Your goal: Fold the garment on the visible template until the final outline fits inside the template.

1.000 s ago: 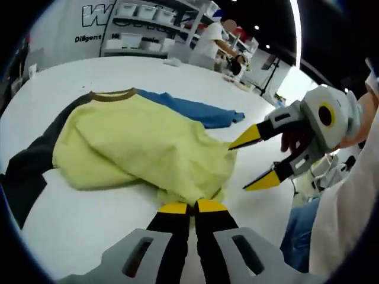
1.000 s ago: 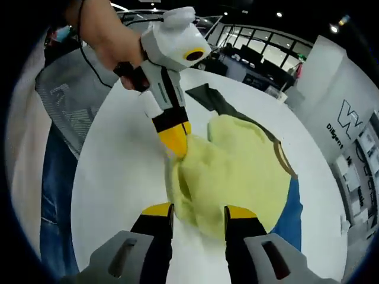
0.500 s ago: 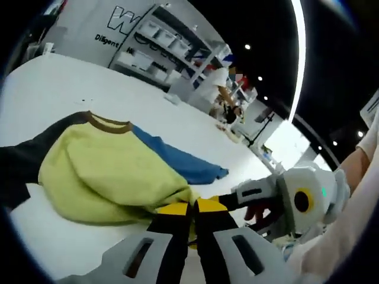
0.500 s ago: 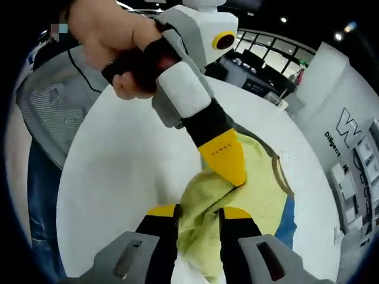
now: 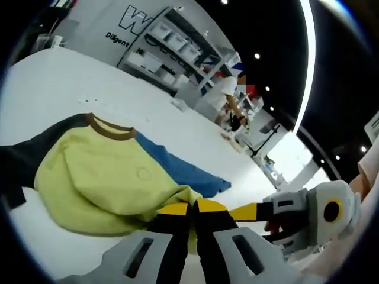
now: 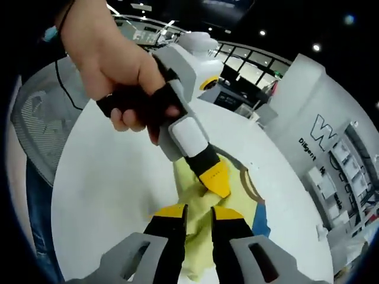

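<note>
Both tools are now gripping the hem of the yellow-bodied shirt (image 5: 112,189), where a second ago only the left tool (image 5: 190,207) was pinched on it and the right tool (image 6: 197,211) was standing with its jaws apart over the cloth. In the right gripper view the right tool's jaws are now drawn narrow with a fold of yellow fabric caught between them, and the left tool, held by the person's hand (image 6: 121,89), is biting the same edge just beside it. The two views have also tipped upward over that second, which reads as the hem being lifted off the white surface (image 5: 65,77). To my eye that is the start of a bottom-to-top fold, with most of the folding yet to come. The shirt is lying bunched on the surface, brown collar (image 5: 109,127) at the far end, blue sleeve (image 5: 177,168) spread out to one side and dark sleeve (image 5: 23,163) to the other. I cannot make out any template outline on the surface. Both sleeves are lying outside the body, so they will likely need tucking in. Beyond the surface, shelving with bins (image 5: 172,38) and a person (image 5: 228,97) are standing well apart from the work.
</note>
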Available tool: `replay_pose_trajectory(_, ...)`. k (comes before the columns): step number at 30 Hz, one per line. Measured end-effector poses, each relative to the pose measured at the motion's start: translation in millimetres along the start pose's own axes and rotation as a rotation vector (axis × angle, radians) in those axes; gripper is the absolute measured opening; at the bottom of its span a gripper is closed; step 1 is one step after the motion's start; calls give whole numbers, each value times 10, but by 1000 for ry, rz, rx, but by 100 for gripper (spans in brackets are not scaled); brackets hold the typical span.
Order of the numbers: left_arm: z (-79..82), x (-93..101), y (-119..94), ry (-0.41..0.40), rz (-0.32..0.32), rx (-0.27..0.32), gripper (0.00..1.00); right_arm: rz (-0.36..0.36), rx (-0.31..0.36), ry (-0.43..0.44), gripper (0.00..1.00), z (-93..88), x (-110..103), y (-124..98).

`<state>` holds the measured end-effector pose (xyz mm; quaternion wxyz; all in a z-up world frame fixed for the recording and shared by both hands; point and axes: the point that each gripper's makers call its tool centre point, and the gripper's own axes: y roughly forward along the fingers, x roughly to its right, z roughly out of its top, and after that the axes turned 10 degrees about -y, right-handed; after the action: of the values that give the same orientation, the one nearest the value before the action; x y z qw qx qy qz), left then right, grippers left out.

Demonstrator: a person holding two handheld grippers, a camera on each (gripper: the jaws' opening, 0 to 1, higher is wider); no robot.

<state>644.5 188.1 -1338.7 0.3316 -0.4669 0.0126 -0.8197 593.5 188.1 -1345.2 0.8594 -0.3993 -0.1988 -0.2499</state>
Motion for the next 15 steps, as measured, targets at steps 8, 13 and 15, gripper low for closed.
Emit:
replay_pose_trajectory(8, 41, 113, 76, -49, -26, 2, 3, 29, -117, 12, 25, -352, -80, 244)
replay_pose_trajectory(13, -2, 167, 109, -69, -48, -16, 3, 16, -118, 31, 0, -373, 48, 272)
replay_pose_trajectory(15, 1, 178, 102, -55, -65, -19, 2, 53, -75, 133, 0, -318, 47, 261)
